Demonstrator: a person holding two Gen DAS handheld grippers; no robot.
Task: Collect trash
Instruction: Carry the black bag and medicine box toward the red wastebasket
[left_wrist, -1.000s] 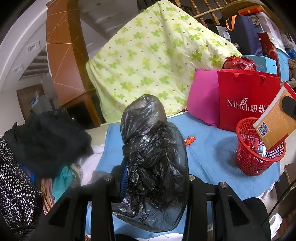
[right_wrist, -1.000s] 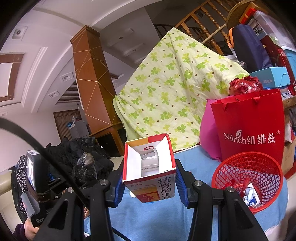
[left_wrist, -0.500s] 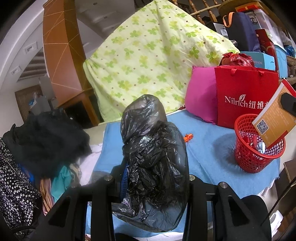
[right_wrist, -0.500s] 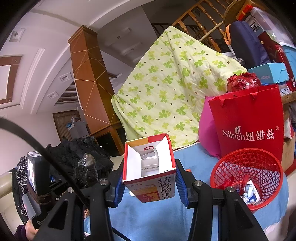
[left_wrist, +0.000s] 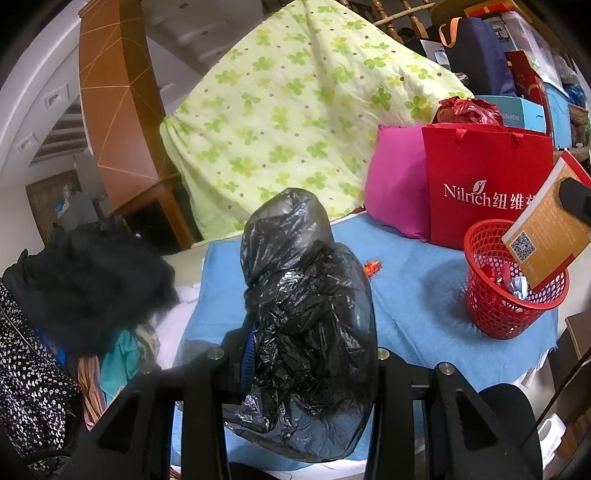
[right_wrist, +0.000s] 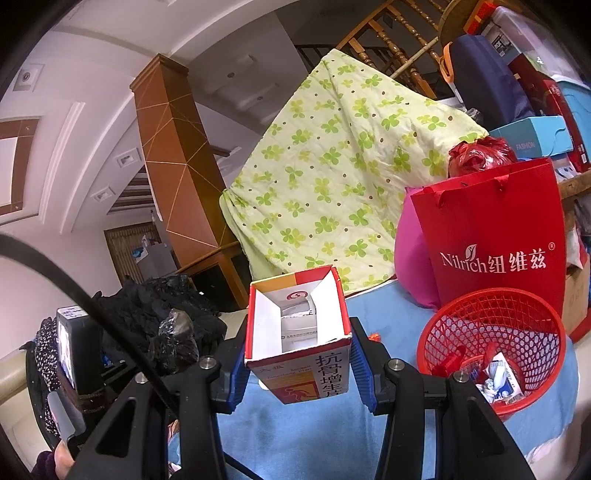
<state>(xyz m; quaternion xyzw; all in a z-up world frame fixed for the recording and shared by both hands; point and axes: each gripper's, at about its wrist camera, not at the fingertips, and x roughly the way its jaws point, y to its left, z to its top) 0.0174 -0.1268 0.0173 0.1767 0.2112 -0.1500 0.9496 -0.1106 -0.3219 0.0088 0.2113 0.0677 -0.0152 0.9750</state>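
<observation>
The right hand-held gripper (right_wrist: 297, 354) clamps an open red-and-white cardboard medicine box (right_wrist: 297, 341) beside the red plastic mesh basket (right_wrist: 491, 336) on the blue-covered counter (left_wrist: 417, 291). The left hand-held gripper (left_wrist: 310, 354) pinches a crumpled black plastic trash bag (left_wrist: 306, 314). Likely risk — the box tips the light basket, or the slack bag slips free.

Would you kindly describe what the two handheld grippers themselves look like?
Both the left gripper and the right gripper have matte black angular frames with silver bolt heads and blue ribbed pads lining the fingers. A black cable crosses the right view.
</observation>
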